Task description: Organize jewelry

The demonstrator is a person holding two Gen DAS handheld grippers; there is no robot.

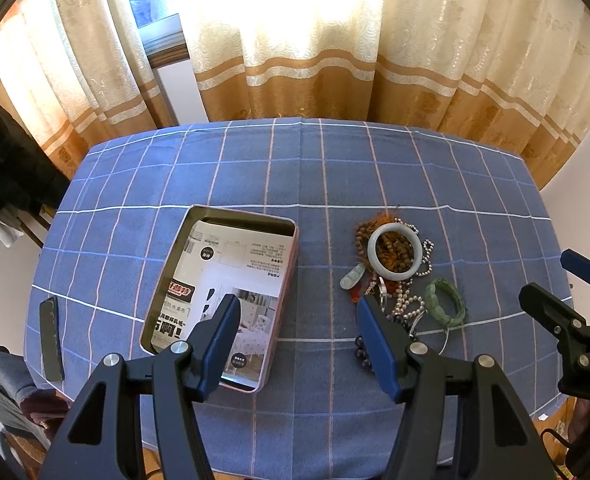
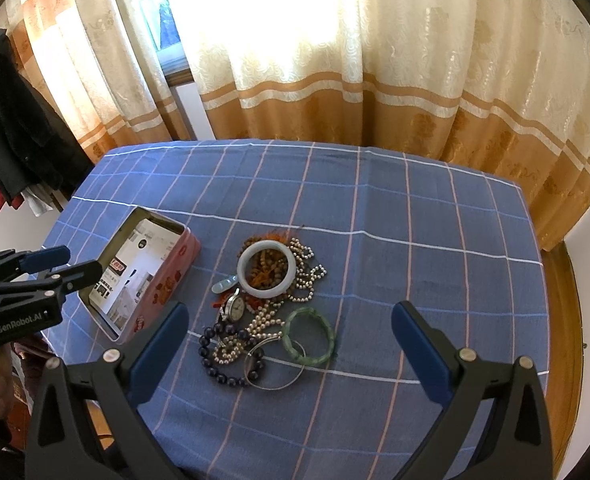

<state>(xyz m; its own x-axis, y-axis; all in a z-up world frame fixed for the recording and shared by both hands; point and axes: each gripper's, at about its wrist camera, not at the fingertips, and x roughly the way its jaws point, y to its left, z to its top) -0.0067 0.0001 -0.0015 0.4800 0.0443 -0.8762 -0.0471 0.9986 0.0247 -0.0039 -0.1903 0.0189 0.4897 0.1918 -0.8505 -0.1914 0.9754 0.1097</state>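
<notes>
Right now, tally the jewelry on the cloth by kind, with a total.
Bangles: 3 (white, green, thin silver)
Bead strings: 3 (brown, pearl, dark blue), tangled, so approximate
Watch: 1
Pale pendant: 1
Total: 8

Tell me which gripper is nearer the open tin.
Left. The left gripper hangs over the tin's near end; the right gripper is off over the jewelry pile.
</notes>
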